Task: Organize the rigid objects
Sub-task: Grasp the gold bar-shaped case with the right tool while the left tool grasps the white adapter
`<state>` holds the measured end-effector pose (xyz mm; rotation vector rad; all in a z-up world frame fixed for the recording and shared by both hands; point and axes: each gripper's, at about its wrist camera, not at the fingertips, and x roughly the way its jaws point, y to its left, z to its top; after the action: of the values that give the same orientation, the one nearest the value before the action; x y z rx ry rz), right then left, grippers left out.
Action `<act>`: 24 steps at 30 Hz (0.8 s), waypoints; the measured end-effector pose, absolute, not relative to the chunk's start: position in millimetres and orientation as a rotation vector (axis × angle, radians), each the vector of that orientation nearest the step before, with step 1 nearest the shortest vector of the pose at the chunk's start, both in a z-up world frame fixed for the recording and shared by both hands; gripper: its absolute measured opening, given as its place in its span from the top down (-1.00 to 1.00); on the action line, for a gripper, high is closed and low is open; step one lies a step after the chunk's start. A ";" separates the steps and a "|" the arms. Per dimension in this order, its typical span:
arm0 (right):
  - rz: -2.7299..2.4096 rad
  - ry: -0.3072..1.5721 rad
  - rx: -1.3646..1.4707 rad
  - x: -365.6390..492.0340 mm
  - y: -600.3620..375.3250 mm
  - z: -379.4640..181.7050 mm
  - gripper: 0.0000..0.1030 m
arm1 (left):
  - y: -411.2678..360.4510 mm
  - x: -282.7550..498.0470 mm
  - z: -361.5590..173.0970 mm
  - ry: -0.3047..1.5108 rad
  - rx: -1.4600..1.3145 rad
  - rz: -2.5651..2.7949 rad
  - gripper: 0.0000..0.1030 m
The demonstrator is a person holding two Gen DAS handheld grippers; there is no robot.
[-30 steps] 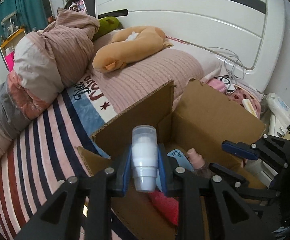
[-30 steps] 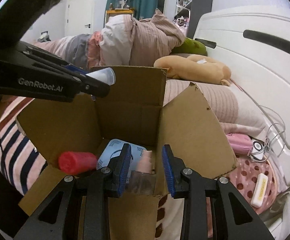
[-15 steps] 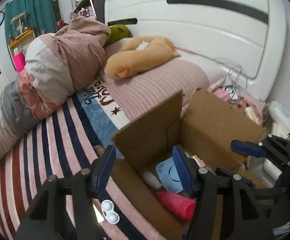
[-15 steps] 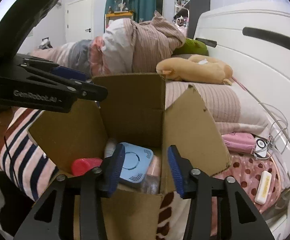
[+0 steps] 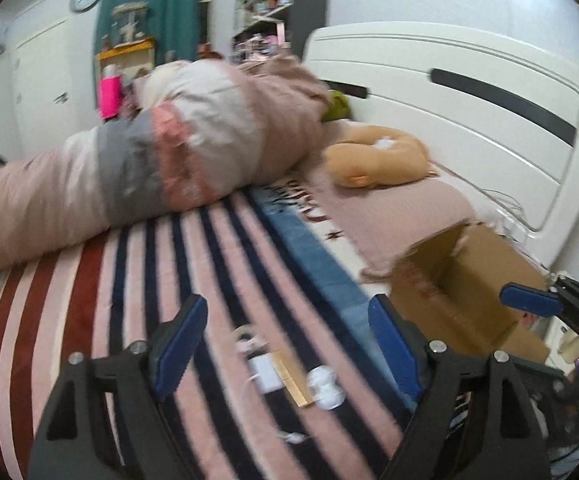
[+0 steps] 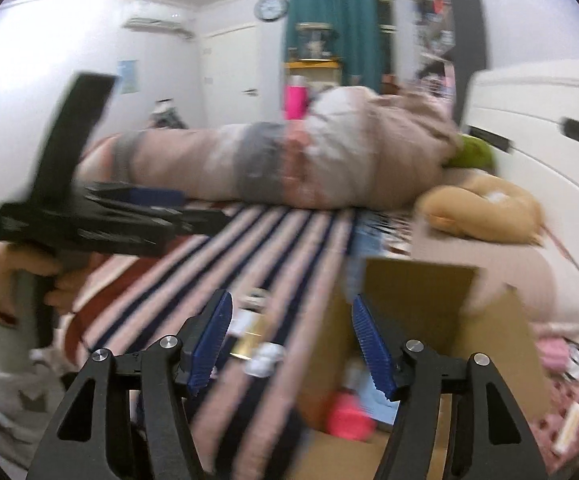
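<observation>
My left gripper point(image 5: 285, 340) is open and empty above the striped blanket point(image 5: 129, 288). Small items lie on the blanket between its fingers: a white case point(image 5: 325, 386), a gold bar point(image 5: 289, 374), a white card point(image 5: 265, 372). The cardboard box point(image 5: 461, 300) stands to the right. My right gripper point(image 6: 289, 340) is open and empty at the box's left edge point(image 6: 417, 292). Inside the box I see a red cylinder point(image 6: 349, 416) and a light blue item point(image 6: 373, 400). The same small items point(image 6: 265, 356) lie left of the box. Both views are blurred.
A rolled quilt point(image 5: 149, 168) lies across the far side of the bed. A tan plush toy point(image 5: 377, 156) rests by the white headboard point(image 5: 469, 112). The left gripper's body point(image 6: 89, 216) and the hand holding it fill the left of the right wrist view.
The left gripper let go of the white bottle into the box, opened wide and swung left over the blanket. The right gripper opened wider and swung left as well.
</observation>
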<state>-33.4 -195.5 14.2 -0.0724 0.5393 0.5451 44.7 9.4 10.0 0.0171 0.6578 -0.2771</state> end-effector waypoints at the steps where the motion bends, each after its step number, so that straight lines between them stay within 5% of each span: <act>1: 0.574 0.548 -0.089 -33.4 -181.0 13.3 -0.15 | 22.4 44.9 1.2 0.666 0.004 -0.264 -0.57; 16: 0.566 0.882 -0.193 24.1 -81.9 -125.7 -0.14 | 64.8 92.3 -161.7 0.873 -0.148 -0.360 -0.54; 22: 0.536 0.891 -0.154 39.9 -88.1 -152.8 0.03 | 39.7 98.5 -184.8 0.919 -0.067 -0.384 0.10; 24: 0.538 0.882 -0.153 43.3 -88.9 -153.0 0.03 | 34.4 99.7 -185.9 0.917 -0.072 -0.414 0.53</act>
<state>43.3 -88.9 -153.0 -0.1533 0.8824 0.5382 99.7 34.4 -185.9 -0.0722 0.9170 -0.4139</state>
